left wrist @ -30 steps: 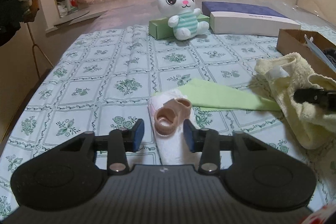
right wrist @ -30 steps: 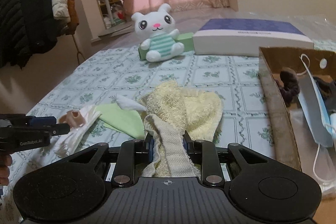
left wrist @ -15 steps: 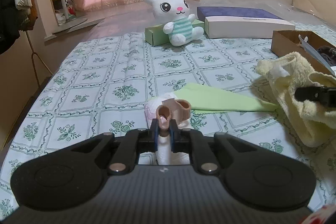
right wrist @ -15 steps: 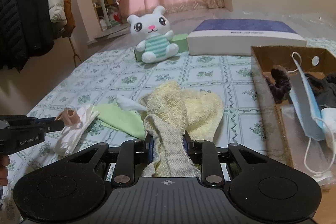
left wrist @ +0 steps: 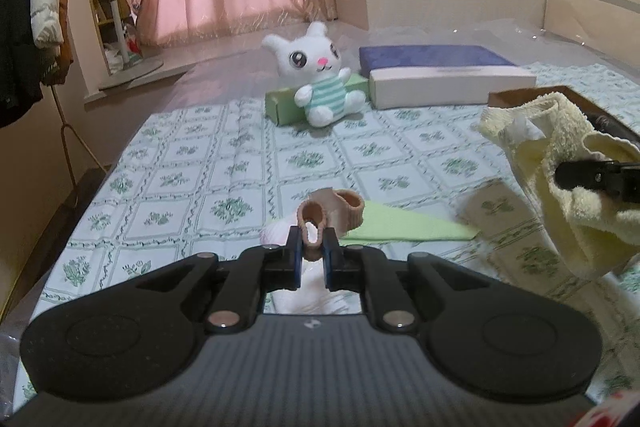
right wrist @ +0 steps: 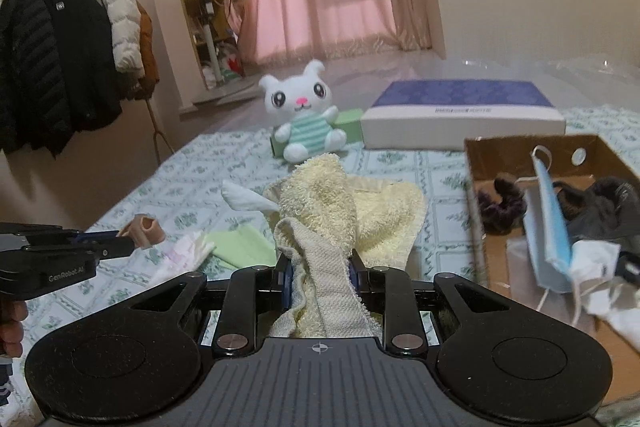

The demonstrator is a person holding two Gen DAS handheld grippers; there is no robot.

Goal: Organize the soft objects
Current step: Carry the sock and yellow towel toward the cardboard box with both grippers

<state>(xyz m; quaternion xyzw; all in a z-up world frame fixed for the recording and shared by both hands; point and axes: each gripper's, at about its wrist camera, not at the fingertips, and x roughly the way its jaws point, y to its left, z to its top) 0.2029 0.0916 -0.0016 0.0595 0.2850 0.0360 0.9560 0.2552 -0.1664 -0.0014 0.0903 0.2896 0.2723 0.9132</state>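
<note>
My left gripper [left wrist: 311, 254] is shut on a tan soft toe-separator piece [left wrist: 332, 215] and holds it above the bed; it also shows in the right wrist view [right wrist: 145, 225]. A white cloth [left wrist: 308, 297] lies below it. My right gripper [right wrist: 320, 273] is shut on a pale yellow towel [right wrist: 340, 203], lifted off the bed; the towel also hangs at the right of the left wrist view [left wrist: 560, 167]. A light green cloth [left wrist: 400, 225] lies flat on the bed. A cardboard box [right wrist: 516, 147] at the right holds a blue face mask [right wrist: 550, 211] and dark soft items.
A white plush bunny [left wrist: 316, 83] sits against a green box [left wrist: 286, 103] at the far side. A blue and white flat box [left wrist: 444, 75] lies beside it. The bed's left edge drops to the floor; a coat rack [right wrist: 60, 67] stands beyond.
My left gripper closed on the tan piece and lifted it. My right gripper raised the yellow towel higher and moved toward the cardboard box.
</note>
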